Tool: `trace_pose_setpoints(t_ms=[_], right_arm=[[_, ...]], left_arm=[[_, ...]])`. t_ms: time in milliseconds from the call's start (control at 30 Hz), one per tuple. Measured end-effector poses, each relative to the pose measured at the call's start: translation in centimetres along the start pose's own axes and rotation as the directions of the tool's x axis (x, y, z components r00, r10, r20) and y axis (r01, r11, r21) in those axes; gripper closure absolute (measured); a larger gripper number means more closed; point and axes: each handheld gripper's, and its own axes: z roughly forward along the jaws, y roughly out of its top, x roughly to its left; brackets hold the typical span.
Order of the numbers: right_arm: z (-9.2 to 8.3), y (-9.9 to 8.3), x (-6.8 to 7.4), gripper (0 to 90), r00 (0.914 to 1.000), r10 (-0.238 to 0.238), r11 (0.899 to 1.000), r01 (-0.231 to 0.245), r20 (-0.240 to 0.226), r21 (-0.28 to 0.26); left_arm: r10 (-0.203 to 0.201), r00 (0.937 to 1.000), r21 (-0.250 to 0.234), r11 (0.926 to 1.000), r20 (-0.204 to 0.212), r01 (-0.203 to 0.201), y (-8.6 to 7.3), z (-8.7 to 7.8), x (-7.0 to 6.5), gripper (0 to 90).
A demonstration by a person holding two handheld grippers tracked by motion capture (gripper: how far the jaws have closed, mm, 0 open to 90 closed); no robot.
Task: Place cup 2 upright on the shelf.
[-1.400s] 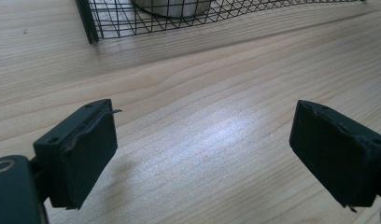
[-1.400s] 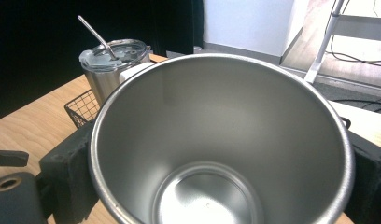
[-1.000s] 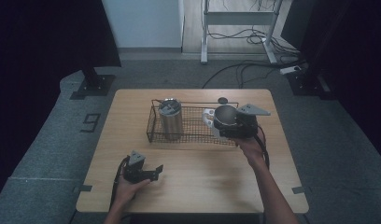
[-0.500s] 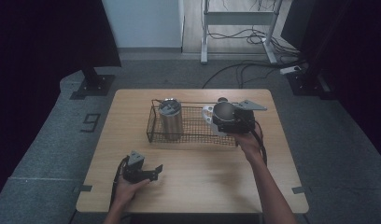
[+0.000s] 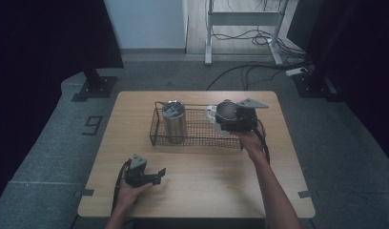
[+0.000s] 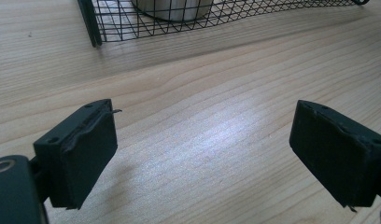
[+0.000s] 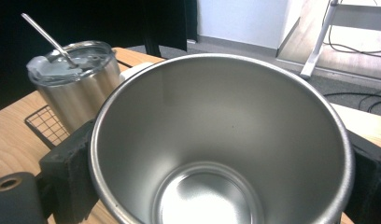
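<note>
The right gripper [image 5: 229, 121], jaws clamped on an open steel cup [image 7: 221, 154], has drifted slightly further over the wire basket's [image 5: 197, 138] right end, apparently to set it beside the lidded tumbler [image 5: 174, 119]. The left gripper [image 5: 152, 175] rests on the desk [image 5: 197, 191], jaws apart and empty.

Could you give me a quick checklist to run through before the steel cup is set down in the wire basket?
1. Right tool clamped on the open steel cup: ok, a jaw sits against each side.
2. Cup empty: ok, its bare bottom shows in the right gripper view.
3. Free room in the wire basket: ok, the mesh floor right of the lidded tumbler is bare.
4. Tumbler upright, straw in its lid: ok.
5. Left tool out of the way: ok, open over bare table, short of the basket.
6. Cup's bottom clear of the basket rim: cannot tell.
</note>
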Motion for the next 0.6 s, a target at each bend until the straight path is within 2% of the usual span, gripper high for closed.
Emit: trace_pose_setpoints(t_ms=[600], right_arm=[[1.9,-0.6,-1.4,6.5,0.9997,0.009,1.0,-0.01,0.022,0.026]], left_arm=[[-0.003,1.0,-0.007,1.0,0.001,0.003,0.1,-0.2,0.0,7.8]])
